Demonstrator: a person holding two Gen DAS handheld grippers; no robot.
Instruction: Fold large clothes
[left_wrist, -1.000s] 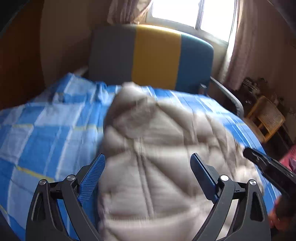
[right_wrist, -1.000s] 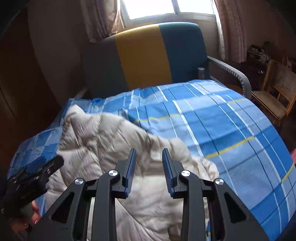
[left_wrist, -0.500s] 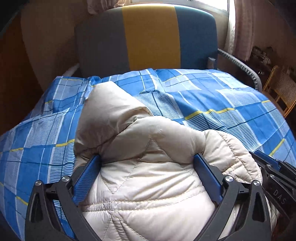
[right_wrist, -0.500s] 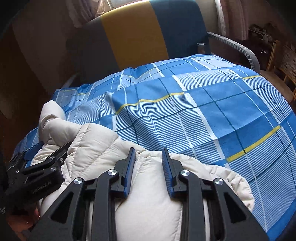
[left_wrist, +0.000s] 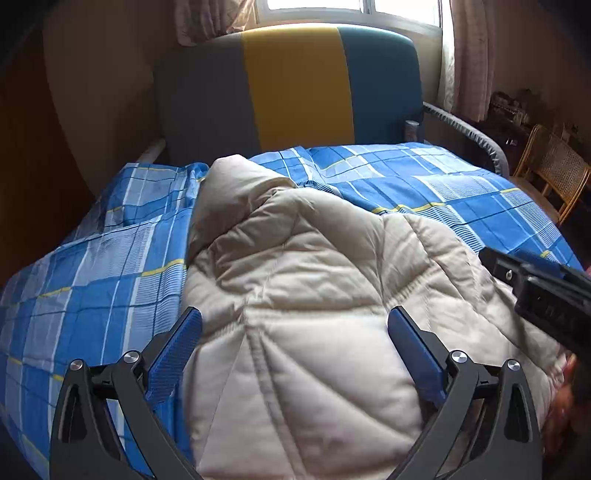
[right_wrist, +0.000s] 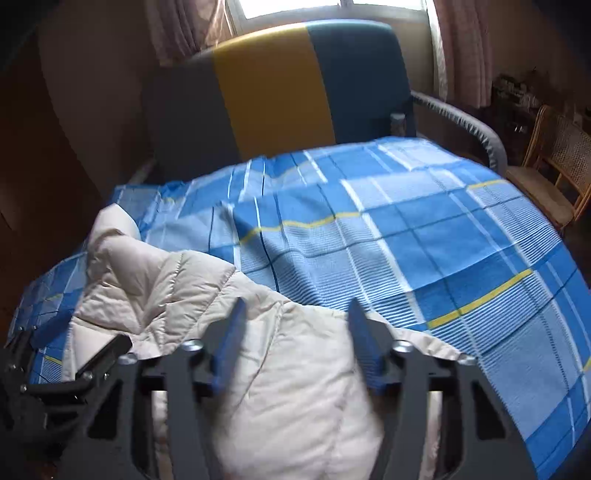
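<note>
**Both grippers spread over the jacket**

Your cream quilted puffer jacket (left_wrist: 314, 314) lies bunched on the blue plaid bedsheet (left_wrist: 92, 295), toward the near-left part of the bed as the right wrist cam frames it (right_wrist: 277, 369).

Left gripper (left_wrist: 295, 339): fingers wide apart, one blue pad (left_wrist: 173, 350) at the jacket's left edge over the sheet, the other pad on the quilting further right. Nothing pinched btwn them; the jacket bulges up in the gap.

Right gripper (right_wrist: 299, 343): fingers apart too, straddling a fold of the jacket. That view is motion-blurred, so whether the pads touch the fabric I can't tell.

What each cam adds:
- Left wrist view shows the jacket's raised hood-like peak pointing at the grey, yellow and teal headboard (left_wrist: 295, 85), plus the right gripper's black body at the frame's right edge.
- Right wrist view shows the open stretch of sheet to the jacket's right, w/ its yellow stripes, and the left gripper's dark frame low at left.
- Both show the wicker chair (right_wrist: 561, 155) beside the bed at far right.
</note>
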